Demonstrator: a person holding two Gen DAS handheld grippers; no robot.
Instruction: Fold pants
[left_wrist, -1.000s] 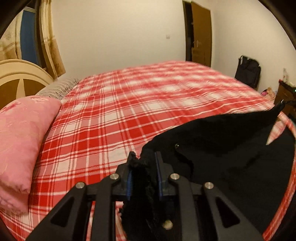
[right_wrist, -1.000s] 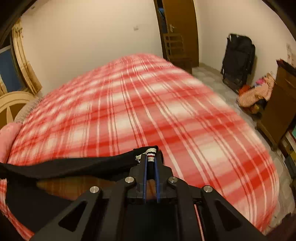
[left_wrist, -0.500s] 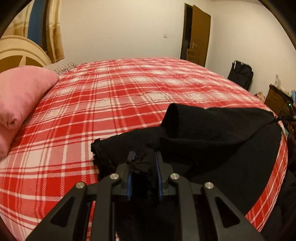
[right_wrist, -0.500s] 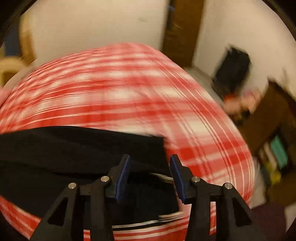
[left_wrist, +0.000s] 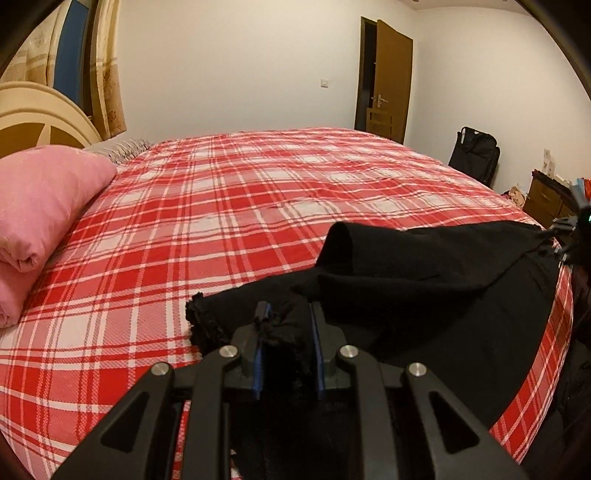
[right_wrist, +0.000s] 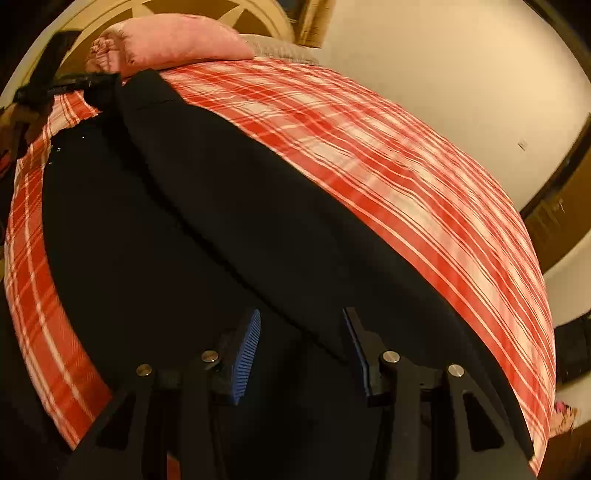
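Black pants (left_wrist: 424, 295) lie along the near edge of a red plaid bed (left_wrist: 240, 206), one leg folded over the other. My left gripper (left_wrist: 286, 321) is shut on a bunched frayed hem of the pants, low over the bed. In the right wrist view the pants (right_wrist: 221, 206) stretch away toward the pillow. My right gripper (right_wrist: 301, 325) is open just above the pants' near end, holding nothing. The left gripper (right_wrist: 40, 88) shows at that view's far top left, at the pants' other end.
A pink pillow (left_wrist: 40, 199) and cream headboard (left_wrist: 40, 122) lie at the bed's left. A brown door (left_wrist: 391, 96), a black bag (left_wrist: 476, 155) and a wooden dresser (left_wrist: 546, 199) stand by the far and right walls.
My right gripper opened and let go of the pants' waist end, then swung round to look along the pants. The pants settled flat on the bed. My left gripper kept its hold.
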